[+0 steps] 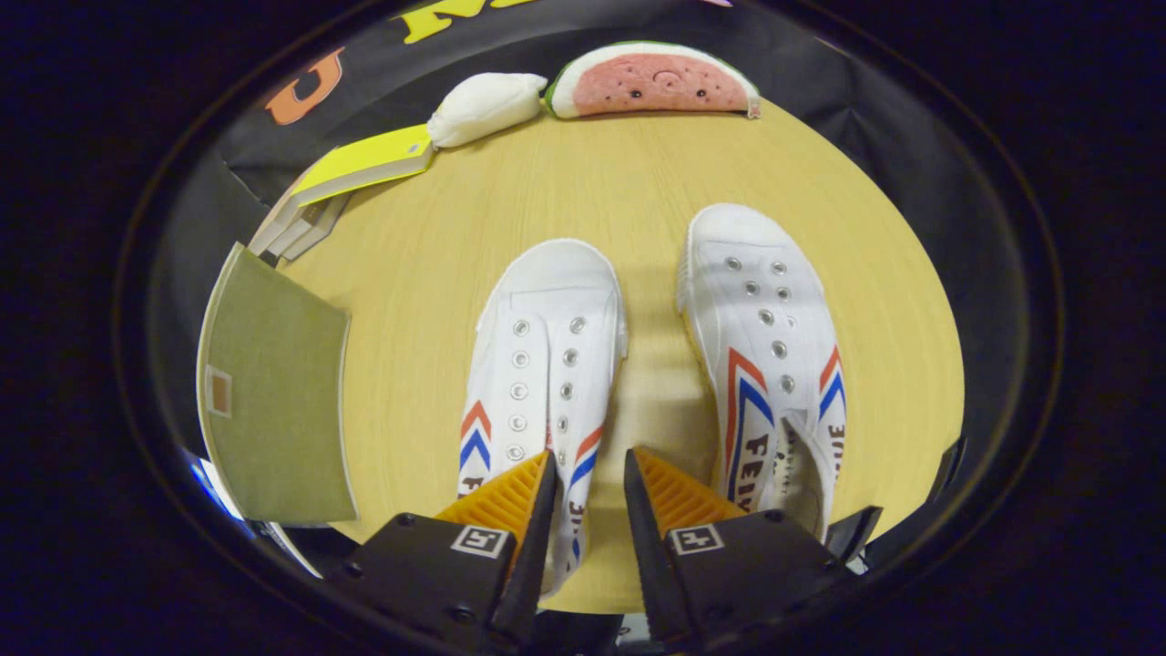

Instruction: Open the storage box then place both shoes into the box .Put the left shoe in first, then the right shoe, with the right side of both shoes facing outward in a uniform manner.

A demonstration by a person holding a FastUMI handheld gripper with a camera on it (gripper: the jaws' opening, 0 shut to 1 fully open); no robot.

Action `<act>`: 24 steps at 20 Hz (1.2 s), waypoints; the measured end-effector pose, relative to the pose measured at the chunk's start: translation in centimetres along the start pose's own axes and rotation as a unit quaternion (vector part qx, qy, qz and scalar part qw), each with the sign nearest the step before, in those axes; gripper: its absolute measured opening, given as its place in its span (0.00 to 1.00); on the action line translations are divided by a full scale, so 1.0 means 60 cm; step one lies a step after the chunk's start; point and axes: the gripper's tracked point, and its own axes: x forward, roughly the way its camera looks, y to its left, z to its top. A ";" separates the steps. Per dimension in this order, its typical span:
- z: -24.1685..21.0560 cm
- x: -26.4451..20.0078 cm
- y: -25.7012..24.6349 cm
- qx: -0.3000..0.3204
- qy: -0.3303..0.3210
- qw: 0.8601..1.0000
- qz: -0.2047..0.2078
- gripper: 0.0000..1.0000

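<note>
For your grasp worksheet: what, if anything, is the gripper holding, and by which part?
Nothing is held. The gripper is open; only the left shoe's side wall lies in the gap, with neither finger pressing it.

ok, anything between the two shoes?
No. In the gripper view only bare table lies between the left shoe and the right shoe. The tool is open, with the left shoe's side between its fingers.

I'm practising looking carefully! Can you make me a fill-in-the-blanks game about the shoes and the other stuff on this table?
1. The two white shoes, one beside the other, have their toes pointing ____ from the fingers.
2. The watermelon toy lies ____ the shoes.
3. The gripper is open, and its fingers hold ____.
4. The yellow book tops a ____ of books.

Missing words: away; beyond; nothing; stack
</note>
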 end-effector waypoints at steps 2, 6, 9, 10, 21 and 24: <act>0.000 0.001 0.001 0.004 0.005 1.000 -0.006 0.22; -0.010 -0.010 0.009 0.032 0.005 0.999 0.024 0.06; -0.017 -0.045 0.032 0.046 0.005 0.998 0.035 0.06; -0.023 -0.059 0.041 0.048 0.001 0.998 0.040 0.06; 0.007 -0.314 0.308 0.007 -0.095 0.988 0.123 0.05; 0.005 -0.345 0.404 -0.021 -0.107 0.984 0.141 0.05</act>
